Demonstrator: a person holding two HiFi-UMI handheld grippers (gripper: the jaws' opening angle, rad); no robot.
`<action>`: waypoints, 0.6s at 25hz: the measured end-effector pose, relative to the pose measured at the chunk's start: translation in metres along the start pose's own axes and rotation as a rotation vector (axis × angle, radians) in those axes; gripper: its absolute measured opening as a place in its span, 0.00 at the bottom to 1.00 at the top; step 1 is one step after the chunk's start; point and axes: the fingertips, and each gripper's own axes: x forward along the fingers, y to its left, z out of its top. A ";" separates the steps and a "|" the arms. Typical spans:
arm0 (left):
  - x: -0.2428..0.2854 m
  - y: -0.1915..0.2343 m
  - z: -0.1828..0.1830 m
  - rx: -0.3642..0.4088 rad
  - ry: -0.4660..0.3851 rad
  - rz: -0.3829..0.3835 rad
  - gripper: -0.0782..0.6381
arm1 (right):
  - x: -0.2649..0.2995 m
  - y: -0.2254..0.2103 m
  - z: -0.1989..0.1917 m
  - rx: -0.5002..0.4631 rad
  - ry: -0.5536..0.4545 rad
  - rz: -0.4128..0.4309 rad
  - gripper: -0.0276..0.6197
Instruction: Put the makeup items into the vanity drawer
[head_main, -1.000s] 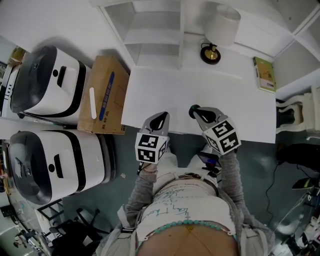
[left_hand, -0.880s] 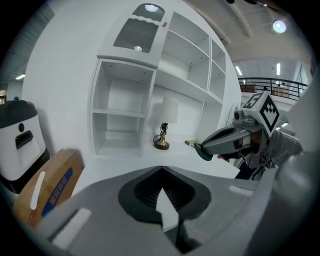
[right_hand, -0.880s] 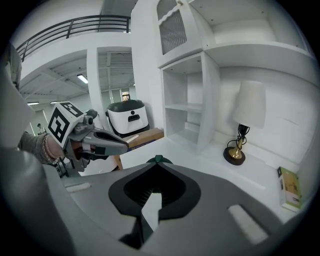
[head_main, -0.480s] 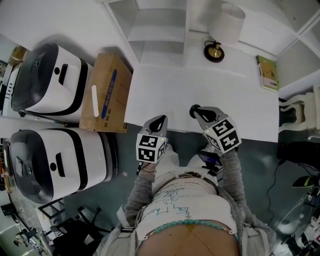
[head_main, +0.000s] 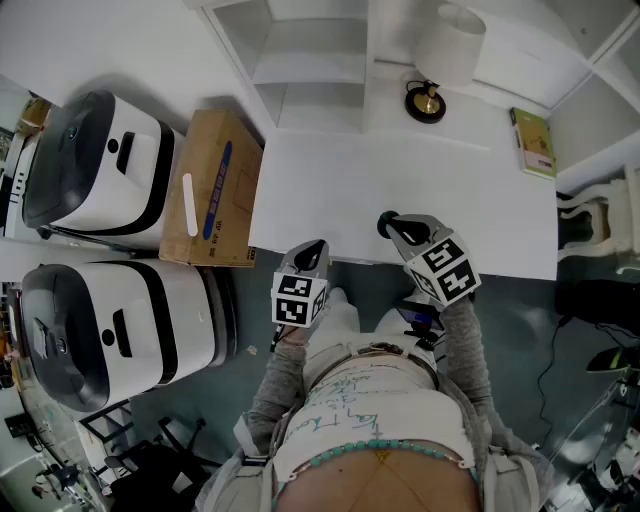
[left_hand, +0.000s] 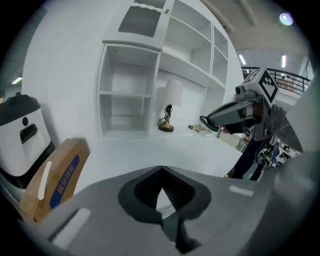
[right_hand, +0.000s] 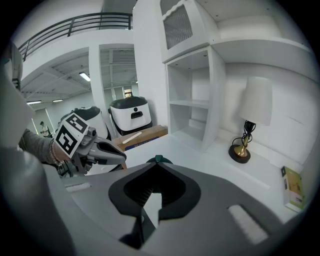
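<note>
My left gripper (head_main: 316, 248) hangs at the front edge of the white vanity top (head_main: 340, 180); its jaws (left_hand: 161, 170) are shut with nothing between them. My right gripper (head_main: 388, 224) is over the same front edge, a little to the right. It is shut on a small dark green item (right_hand: 159, 159) that pokes out past the jaw tips and shows as a dark knob (head_main: 384, 222) in the head view. From the left gripper view the right gripper (left_hand: 210, 120) shows at the right. No drawer and no other makeup items are in view.
A lamp (head_main: 447, 50) with a round base and a green book (head_main: 530, 143) sit at the back right of the vanity top. Open white shelves (head_main: 310, 65) rise behind. A cardboard box (head_main: 205, 190) and two white appliances (head_main: 95, 165) stand to the left on the floor.
My left gripper has drawn back slightly toward the front edge of the vanity top. The right gripper has hardly moved and still holds the green item.
</note>
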 end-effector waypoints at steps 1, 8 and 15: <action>0.001 0.001 -0.004 0.003 0.008 0.001 0.11 | 0.000 0.000 -0.002 -0.001 0.003 0.000 0.09; 0.008 0.012 -0.031 -0.007 0.064 0.003 0.11 | 0.000 0.002 -0.008 -0.003 0.023 -0.001 0.09; 0.015 0.018 -0.050 -0.007 0.102 0.010 0.11 | 0.002 0.001 -0.013 0.004 0.036 -0.006 0.09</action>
